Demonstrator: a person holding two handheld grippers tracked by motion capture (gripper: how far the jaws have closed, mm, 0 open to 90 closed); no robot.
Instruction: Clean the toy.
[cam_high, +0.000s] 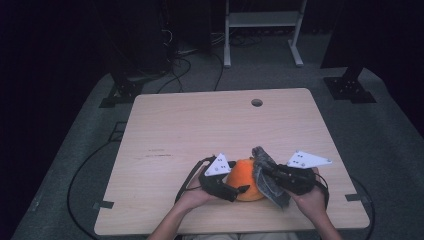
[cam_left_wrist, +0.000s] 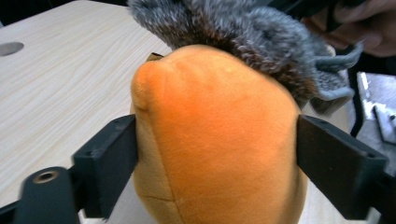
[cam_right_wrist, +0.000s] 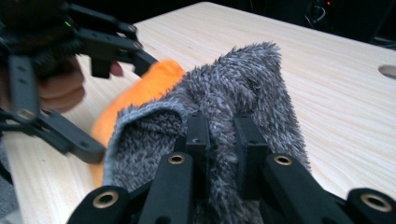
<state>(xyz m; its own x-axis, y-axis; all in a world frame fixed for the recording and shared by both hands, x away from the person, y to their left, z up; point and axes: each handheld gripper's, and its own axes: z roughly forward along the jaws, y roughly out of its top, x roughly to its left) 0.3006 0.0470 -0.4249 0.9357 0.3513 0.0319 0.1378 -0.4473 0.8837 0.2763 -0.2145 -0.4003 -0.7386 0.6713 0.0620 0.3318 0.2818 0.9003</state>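
orange plush toy, rounded and soft like a stuffed pumpkin or fruit, is sitting near the front edge of the light wooden desk, right in front of the person. the left gripper is squeezing it across its belly, fingers pressing into both sides so the fabric is bulging a bit between them. so it's clenched on the toy, no question.

the right gripper is pinching a fuzzy grey cloth, looks like a fleecy sock or little hat with a knit cuff, fingers nearly together with the pile bunched between them. the cloth is lying over the top and right side of the plush, touching it.

handling-wise i'd guess both are super light and squishy. the plush is going to deform rather than slip, so grabbing it around the widest part like this seems fine. the grey thing is floppy and will sag wherever it isn't held, so taking it by the cuff edge is probably the smartest way to stretch it open. looks to me like the cloth is being worked over the toy, with most of the toy uncovered.
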